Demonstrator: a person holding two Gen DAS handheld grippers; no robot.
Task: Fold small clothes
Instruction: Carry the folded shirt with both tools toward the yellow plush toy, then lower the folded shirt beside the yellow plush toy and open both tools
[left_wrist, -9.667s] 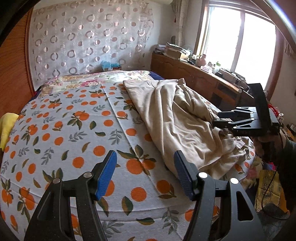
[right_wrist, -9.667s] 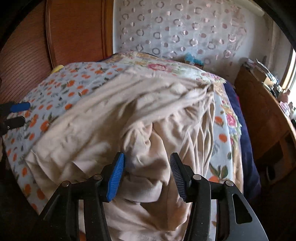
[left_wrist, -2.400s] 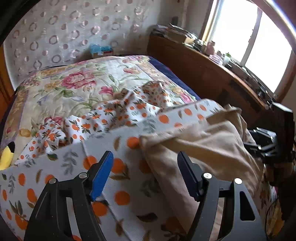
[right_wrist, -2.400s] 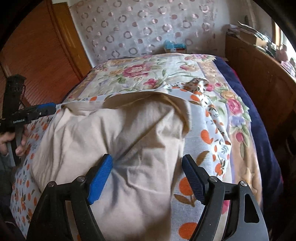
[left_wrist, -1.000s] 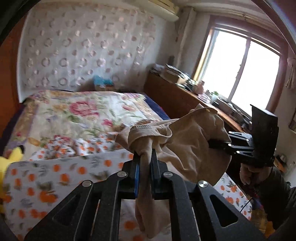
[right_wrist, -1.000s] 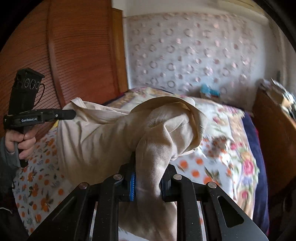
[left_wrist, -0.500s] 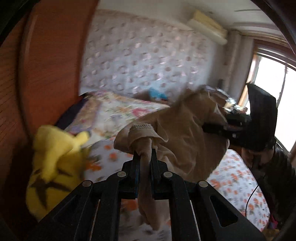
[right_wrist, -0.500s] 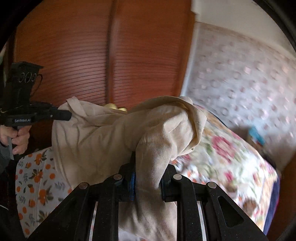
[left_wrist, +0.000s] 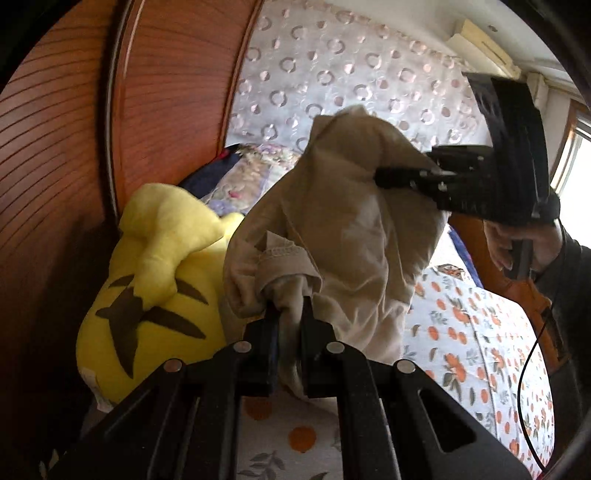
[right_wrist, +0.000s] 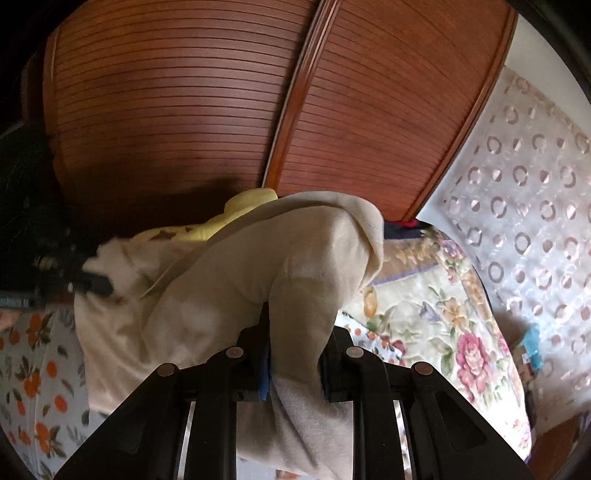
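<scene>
A beige garment (left_wrist: 351, 229) hangs bunched in the air between my two grippers, above the bed. My left gripper (left_wrist: 290, 310) is shut on one bunched edge of it. My right gripper (right_wrist: 295, 332) is shut on another part of the same garment (right_wrist: 240, 288), which drapes over its jaws. In the left wrist view the right gripper (left_wrist: 380, 173) pinches the cloth at the upper right. In the right wrist view the left gripper (right_wrist: 99, 284) holds the cloth at the left edge.
A yellow plush toy (left_wrist: 147, 280) lies against the wooden slatted headboard (right_wrist: 184, 110). The bed has an orange-print sheet (left_wrist: 472, 332) and a floral quilt (right_wrist: 443, 314). A patterned curtain (left_wrist: 332, 74) hangs behind.
Both grippers have swung left toward the headboard with the garment held between them. The plush toy now fills more of the left wrist view.
</scene>
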